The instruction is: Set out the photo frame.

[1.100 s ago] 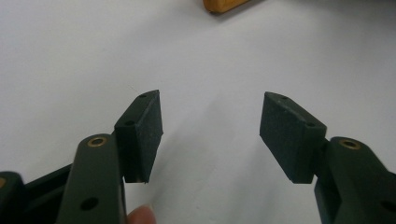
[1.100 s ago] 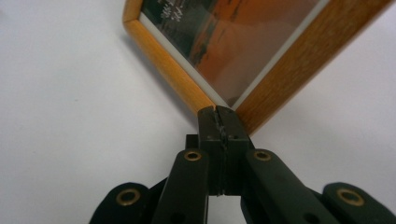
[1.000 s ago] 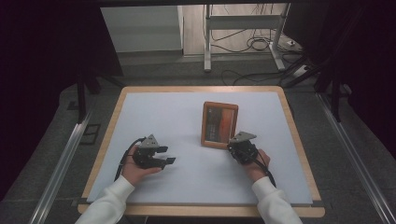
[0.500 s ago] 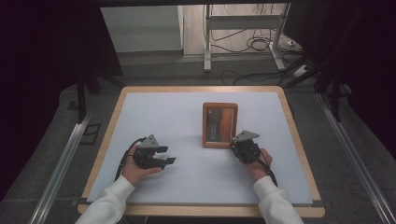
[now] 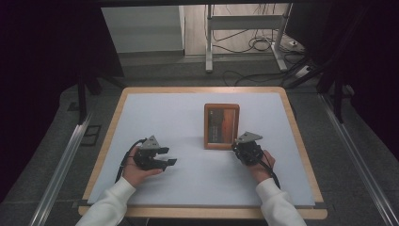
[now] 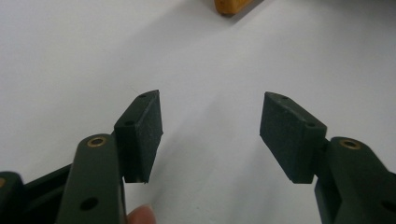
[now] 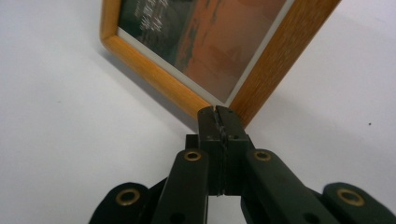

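Observation:
A wooden picture frame (image 5: 221, 125) holding a dark orange picture lies flat on the white tabletop (image 5: 174, 117), right of centre. My right gripper (image 5: 236, 147) is shut with nothing between its jaws. In the right gripper view its tips (image 7: 218, 112) sit against the near corner of the frame (image 7: 210, 42). My left gripper (image 5: 168, 156) rests at the front left, well apart from the frame, and is open. Bare white surface lies between its pads (image 6: 144, 126), and a corner of the frame (image 6: 233, 5) shows at the top edge of the left gripper view.
The tabletop has a wooden rim (image 5: 110, 136). Beyond it are a grey floor, metal rails (image 5: 61, 165), a metal stand (image 5: 244, 37) and loose cables (image 5: 256, 44) at the back.
The frame has turned slightly and now lies square to the table edges. My right gripper has drawn back a little toward the person. The left gripper has stayed put.

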### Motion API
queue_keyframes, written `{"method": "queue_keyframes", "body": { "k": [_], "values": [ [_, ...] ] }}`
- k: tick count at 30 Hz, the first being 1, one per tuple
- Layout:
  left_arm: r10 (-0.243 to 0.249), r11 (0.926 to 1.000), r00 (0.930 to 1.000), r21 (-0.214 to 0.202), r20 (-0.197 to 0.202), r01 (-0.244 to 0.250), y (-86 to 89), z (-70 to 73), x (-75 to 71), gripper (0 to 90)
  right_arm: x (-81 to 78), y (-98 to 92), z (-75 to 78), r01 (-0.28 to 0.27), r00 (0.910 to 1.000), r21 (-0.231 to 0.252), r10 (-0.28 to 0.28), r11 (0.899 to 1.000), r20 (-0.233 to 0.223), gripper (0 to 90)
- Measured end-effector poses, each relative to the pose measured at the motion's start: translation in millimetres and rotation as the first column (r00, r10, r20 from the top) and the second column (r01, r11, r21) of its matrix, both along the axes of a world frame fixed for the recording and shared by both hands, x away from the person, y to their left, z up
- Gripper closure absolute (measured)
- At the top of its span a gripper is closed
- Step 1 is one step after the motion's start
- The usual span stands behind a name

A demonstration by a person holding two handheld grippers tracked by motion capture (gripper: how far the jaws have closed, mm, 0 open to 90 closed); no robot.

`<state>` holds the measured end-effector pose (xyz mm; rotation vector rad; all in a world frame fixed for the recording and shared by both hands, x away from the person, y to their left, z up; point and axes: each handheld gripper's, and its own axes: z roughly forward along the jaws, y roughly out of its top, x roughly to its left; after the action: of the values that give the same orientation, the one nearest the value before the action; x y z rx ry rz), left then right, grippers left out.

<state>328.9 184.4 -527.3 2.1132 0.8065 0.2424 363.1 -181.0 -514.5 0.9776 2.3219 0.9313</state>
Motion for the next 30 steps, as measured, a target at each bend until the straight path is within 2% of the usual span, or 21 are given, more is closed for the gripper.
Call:
{"method": "queue_keyframes", "body": {
  "k": [7, 13, 15, 18, 21, 26, 28, 30],
  "values": [
    [0.001, 1.0000, 1.0000, -0.002, 0.003, -0.001, 0.9, 1.0, -0.6, 38.5, -9.1, -8.8, 7.5, 0.005, 0.9999, 0.021, -0.005, 1.000, 0.010, 89.6],
    [0.002, 1.0000, 1.0000, -0.008, 0.007, -0.002, 1.3, 3.3, -3.0, 38.4, -23.7, -29.6, 14.0, 0.014, 0.9999, 0.058, -0.014, 0.998, 0.003, 87.1],
    [0.004, 0.9999, 0.9999, -0.010, 0.010, -0.004, 1.0, 3.7, -3.6, 38.3, -30.3, -40.5, 15.5, 0.013, 0.9999, 0.084, -0.012, 0.996, -0.007, 80.7],
    [0.008, 0.9999, 0.9999, -0.011, 0.010, -0.007, 1.4, 3.9, -4.8, 37.4, -40.9, -58.1, 15.4, 0.030, 0.9996, 0.125, -0.030, 0.992, -0.003, 57.9],
    [0.018, 0.9998, 0.9997, -0.006, 0.013, -0.018, 2.2, 2.9, -7.7, 36.2, -51.4, -74.4, 11.1, 0.046, 0.9986, 0.154, -0.042, 0.987, -0.033, 43.9],
    [0.041, 0.9992, 0.9991, -0.007, 0.015, -0.040, 4.7, 4.0, -13.2, 34.2, -67.5, -94.1, 6.2, 0.072, 0.9972, 0.165, -0.067, 0.984, -0.035, 35.4],
    [0.042, 0.9991, 0.9990, -0.004, 0.014, -0.042, 5.2, 4.1, -15.0, 33.9, -70.7, -97.4, 4.7, 0.081, 0.9965, 0.177, -0.076, 0.981, -0.035, 33.4],
    [0.044, 0.9990, 0.9989, -0.002, 0.014, -0.044, 5.6, 3.9, -15.9, 33.7, -70.2, -96.7, 2.7, 0.080, 0.9965, 0.165, -0.076, 0.983, -0.034, 31.6]
  ]
}}
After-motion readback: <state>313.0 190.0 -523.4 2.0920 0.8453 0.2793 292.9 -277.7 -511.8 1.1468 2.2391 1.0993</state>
